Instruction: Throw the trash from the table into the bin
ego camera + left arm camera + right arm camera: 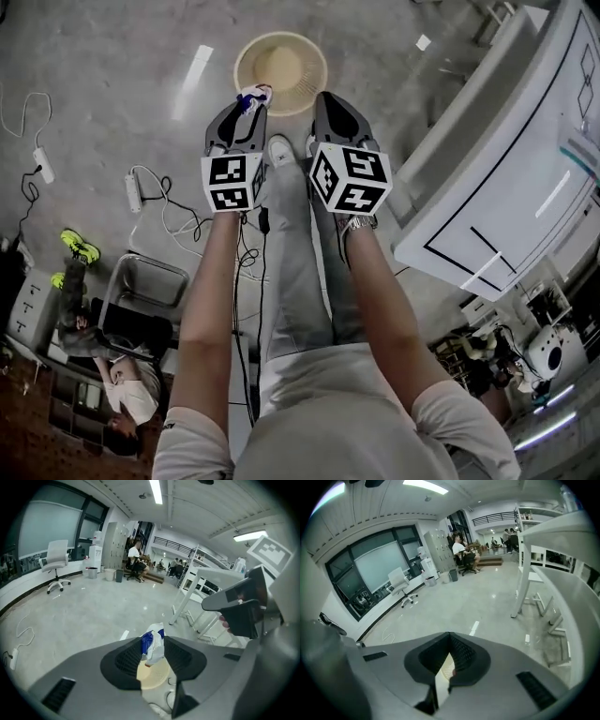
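The crumpled white-and-blue trash (153,649) is pinched between the pads of our left gripper (247,109), which is clenched on it. It hangs just above the near rim of the beige bin (242,67), which stands on the grey floor (122,84) beyond our feet. Just to the right, our right gripper (449,640) has its jaw tips pressed together with nothing between them. The white table (511,178) stands at the far right.
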`<state>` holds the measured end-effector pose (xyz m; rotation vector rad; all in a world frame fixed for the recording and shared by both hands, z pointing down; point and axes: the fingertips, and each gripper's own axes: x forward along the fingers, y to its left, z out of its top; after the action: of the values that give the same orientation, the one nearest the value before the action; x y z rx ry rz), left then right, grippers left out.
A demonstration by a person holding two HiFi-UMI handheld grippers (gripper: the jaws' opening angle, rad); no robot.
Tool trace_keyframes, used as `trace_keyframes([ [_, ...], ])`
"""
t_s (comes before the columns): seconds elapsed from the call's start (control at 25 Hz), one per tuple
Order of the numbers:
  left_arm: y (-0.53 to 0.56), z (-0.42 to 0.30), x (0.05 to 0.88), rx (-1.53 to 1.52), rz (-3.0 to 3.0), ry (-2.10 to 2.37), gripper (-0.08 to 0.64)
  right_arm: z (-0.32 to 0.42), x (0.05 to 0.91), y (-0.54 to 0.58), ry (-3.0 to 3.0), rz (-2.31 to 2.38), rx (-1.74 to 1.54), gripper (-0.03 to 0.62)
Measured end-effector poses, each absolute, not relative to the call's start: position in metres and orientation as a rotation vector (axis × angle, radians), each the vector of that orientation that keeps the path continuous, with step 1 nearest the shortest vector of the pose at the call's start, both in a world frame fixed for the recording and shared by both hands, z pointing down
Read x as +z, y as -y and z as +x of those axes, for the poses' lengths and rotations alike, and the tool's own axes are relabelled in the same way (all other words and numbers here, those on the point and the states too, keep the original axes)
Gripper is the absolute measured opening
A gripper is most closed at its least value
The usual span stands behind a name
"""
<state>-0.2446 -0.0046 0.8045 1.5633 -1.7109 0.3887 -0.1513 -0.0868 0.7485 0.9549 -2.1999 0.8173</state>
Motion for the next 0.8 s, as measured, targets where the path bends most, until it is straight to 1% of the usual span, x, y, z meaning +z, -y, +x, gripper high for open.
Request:
trace_keyframes([
  [0.24, 0.007, -0.237, 0.893, 0.387, 1.505, 1.639, 0.149, -0.14, 0.809, 0.08, 2.149, 0.909, 0.808, 0.002],
  [0.4, 0.008, -0.233, 0.935, 0.453, 1.511, 1.598, 0.15, -0.136, 0.841, 0.071, 2.143, 0.855, 0.763, 0.002],
  [0.56, 0.014, -0.229, 0.948, 0.494, 1.545, 1.571, 0.157, -0.132, 0.852, 0.068, 2.137, 0.847, 0.769, 0.002],
  [0.6, 0.017, -0.227, 0.947, 0.496, 1.554, 1.57, 0.185, -0.13, 0.851, 0.069, 2.137, 0.852, 0.771, 0.002],
  [0.64, 0.02, -0.224, 0.946, 0.506, 1.565, 1.571, 0.197, -0.128, 0.85, 0.07, 2.138, 0.859, 0.774, 0.002],
  [0.8, 0.02, -0.222, 0.942, 0.52, 1.577, 1.578, 0.226, -0.128, 0.843, 0.072, 2.143, 0.873, 0.783, 0.002],
])
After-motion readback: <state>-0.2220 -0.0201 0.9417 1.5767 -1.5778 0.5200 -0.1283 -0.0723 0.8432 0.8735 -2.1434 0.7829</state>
